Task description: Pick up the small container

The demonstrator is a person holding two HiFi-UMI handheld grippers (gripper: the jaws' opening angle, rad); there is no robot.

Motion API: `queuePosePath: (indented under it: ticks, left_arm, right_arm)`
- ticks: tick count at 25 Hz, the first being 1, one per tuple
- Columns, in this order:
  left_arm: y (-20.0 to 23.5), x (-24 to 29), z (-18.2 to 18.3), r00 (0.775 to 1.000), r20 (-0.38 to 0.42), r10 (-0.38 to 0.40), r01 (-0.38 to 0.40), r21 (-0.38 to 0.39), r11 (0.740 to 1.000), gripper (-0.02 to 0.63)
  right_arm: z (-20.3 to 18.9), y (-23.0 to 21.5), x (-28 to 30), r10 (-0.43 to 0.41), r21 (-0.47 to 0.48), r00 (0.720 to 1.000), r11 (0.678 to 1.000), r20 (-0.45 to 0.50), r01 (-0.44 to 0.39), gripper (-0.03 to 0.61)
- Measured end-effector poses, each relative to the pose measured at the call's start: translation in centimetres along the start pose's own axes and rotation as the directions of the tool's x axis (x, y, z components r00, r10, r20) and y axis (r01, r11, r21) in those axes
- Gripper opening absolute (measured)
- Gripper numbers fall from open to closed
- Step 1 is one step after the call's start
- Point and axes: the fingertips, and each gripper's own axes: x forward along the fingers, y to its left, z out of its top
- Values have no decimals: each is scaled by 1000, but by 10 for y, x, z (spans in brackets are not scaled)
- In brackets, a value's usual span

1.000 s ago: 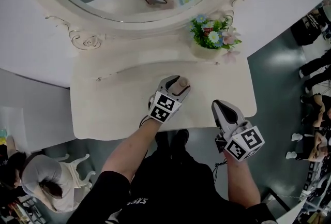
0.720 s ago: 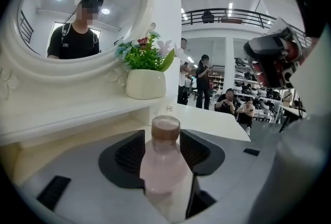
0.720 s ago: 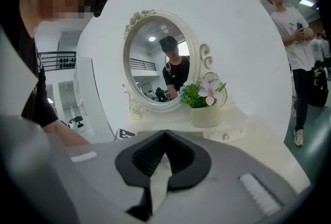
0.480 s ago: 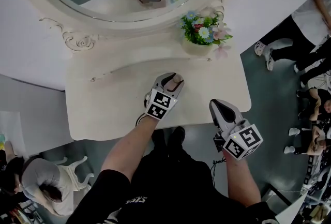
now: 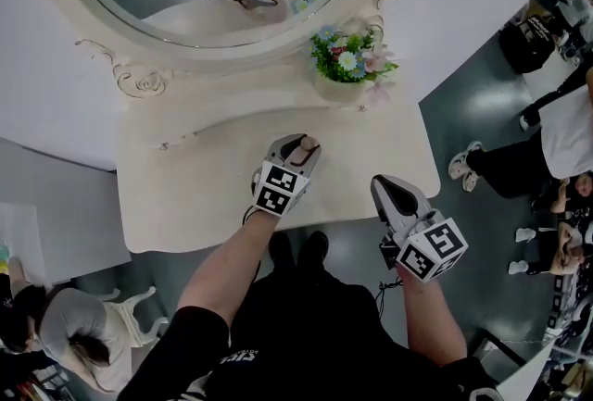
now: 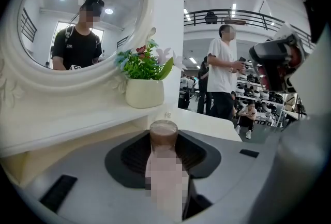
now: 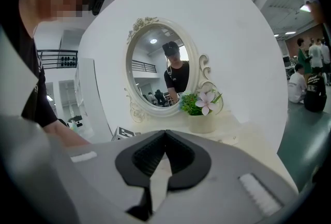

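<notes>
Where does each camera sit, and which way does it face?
Head view: on the head, steeply down at the dressing table; forearms, left gripper, right gripper show.
Left gripper view: along its closing jaws, small container between them, toward the flower pot.
Right gripper view: along shut jaws toward the mirror.
All share the flower pot.

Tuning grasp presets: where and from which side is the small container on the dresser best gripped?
Probably the body of the small container, below its brown cap, coming in level from the front edge of the table. It stands upright and narrow, so pads fit its flanks. The left gripper straddles it, jaws closing.
</notes>
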Motion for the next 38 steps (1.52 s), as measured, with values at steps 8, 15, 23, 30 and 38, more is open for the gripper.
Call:
queuePosePath:
  ticks: [8,15,23,30,38]
  left_arm:
    - [2,-41,55,998,50,27,-29,35,999,147]
    - [10,-86,101,995,79,66,-68,33,997,147]
    - [27,-135,133,992,72,105,-109,54,993,147]
    - [43,-174,149,982,102,158,-164,52,985,147]
    - [45,-208,152,971,135,199,-204,23,979,147]
  right_arm:
    - [18,4,-1,25,3,998,1000,64,-25,11]
    - [33,11,1,62,-14,994,998,94,-61,11]
    - [53,21,11,88,-38,989,996,123,-83,11]
    - [70,27,9,115,-68,984,992,135,-106,11]
    - [80,36,1,130,-111,981,987,143,-115,9]
